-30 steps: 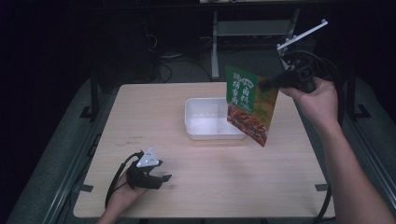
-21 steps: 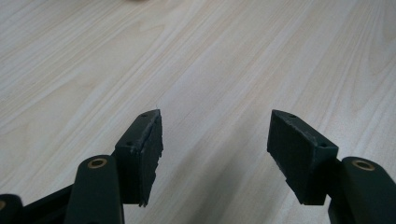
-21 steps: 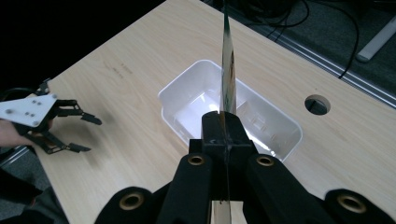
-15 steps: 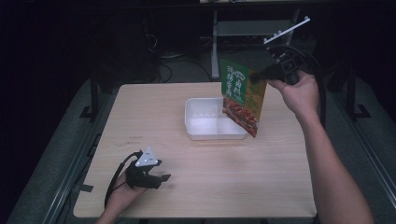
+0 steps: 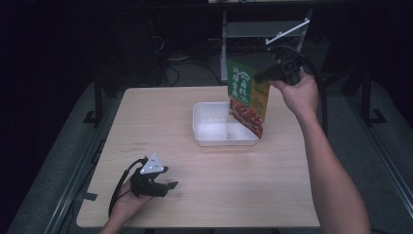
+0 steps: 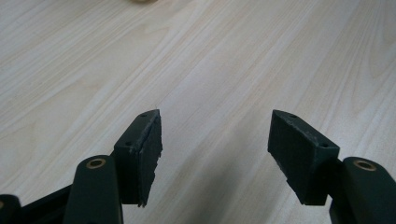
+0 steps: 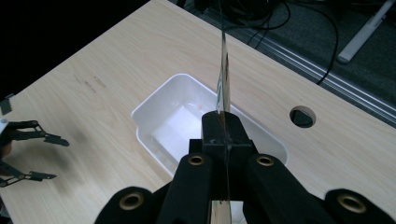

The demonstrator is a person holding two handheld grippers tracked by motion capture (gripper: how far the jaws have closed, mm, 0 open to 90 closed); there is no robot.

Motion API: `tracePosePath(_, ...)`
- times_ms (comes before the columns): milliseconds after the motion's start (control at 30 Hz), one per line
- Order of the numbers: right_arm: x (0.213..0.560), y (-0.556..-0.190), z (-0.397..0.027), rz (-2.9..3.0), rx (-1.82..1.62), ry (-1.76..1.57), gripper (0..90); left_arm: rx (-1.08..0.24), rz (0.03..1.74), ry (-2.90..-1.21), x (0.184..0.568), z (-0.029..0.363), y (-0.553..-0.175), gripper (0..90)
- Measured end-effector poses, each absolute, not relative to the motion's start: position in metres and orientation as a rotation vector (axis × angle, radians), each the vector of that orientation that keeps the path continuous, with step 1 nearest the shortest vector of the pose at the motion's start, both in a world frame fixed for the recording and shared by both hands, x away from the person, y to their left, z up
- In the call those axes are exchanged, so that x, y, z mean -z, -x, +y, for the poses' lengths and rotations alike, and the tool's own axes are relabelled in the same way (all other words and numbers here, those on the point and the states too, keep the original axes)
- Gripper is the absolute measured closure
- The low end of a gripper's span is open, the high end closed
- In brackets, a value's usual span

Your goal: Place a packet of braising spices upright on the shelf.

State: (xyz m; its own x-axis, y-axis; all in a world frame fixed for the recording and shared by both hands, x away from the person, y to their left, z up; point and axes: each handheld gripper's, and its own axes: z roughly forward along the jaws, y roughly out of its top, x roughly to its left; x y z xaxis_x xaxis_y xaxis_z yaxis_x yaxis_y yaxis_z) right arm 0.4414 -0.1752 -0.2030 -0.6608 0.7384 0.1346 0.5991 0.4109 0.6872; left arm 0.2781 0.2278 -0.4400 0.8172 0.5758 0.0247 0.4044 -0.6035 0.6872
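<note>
A green and orange food pouch hangs in the air, its lower corner over the right end of the white plastic tub. My right gripper is shut on the pouch's upper right edge. In the right gripper view the pouch shows edge-on, pinched between the jaws of the right gripper, above the tub. My left gripper rests low over the table near the front left edge. Its jaws stand open in the left gripper view, with only bare wood between them.
The light wooden table has a round cable hole near its far edge. Cables and a metal stand leg lie on the dark floor behind the table. The left gripper also appears at the left edge of the right gripper view.
My right hand has carried the pouch leftward and slightly down, from beside the tub's right end to over it. The left gripper has stayed where it was.
</note>
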Motion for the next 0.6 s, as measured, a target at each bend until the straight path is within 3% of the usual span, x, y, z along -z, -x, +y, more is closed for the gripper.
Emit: tracePosePath(600,0.218,-0.452,-0.16,2.441,-1.047,-1.175,89.9,-0.318,0.711,-2.293,0.44,0.228,-0.278,34.5)
